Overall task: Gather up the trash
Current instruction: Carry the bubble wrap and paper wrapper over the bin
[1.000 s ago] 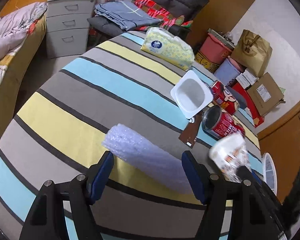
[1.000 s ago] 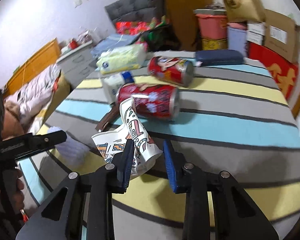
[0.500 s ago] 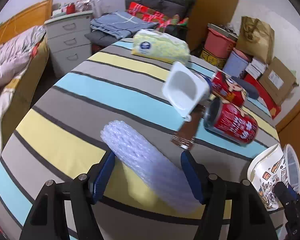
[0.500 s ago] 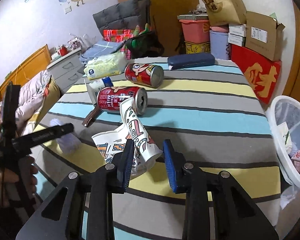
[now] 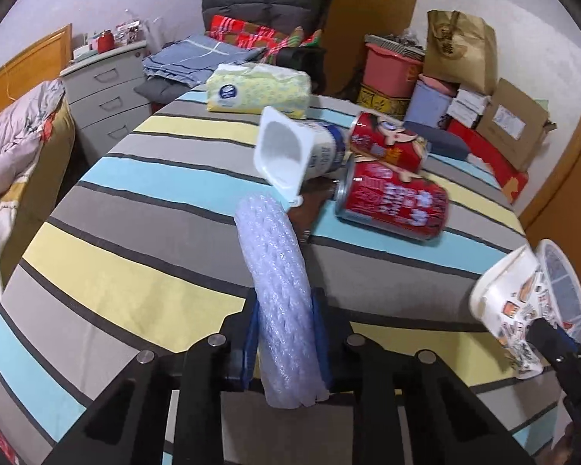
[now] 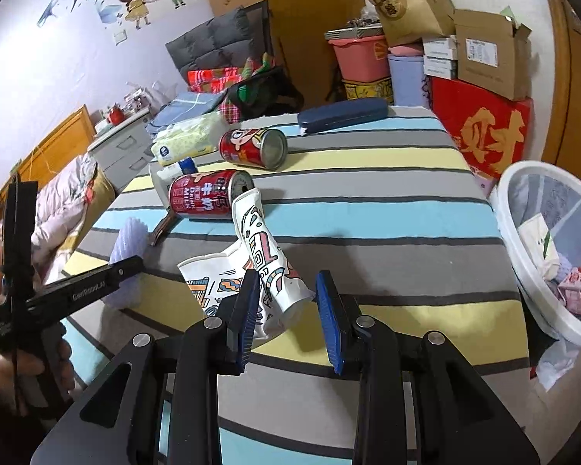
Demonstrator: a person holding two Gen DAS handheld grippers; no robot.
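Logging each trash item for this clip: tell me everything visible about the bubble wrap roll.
The bubble wrap roll is a pale, bluish-white translucent tube of bubbled plastic, loosely rolled with a ragged near end. The left gripper is shut on it, blue pads squeezing its near part. Its far end points toward the white yogurt cup over the striped tablecloth; whether it touches the cloth cannot be told.

You're getting open striped tablecloth (image 6: 387, 240) running toward the white bin (image 6: 538, 232). Two red cans (image 6: 209, 195) and the yogurt cup (image 5: 298, 151) are crowding the far left side.
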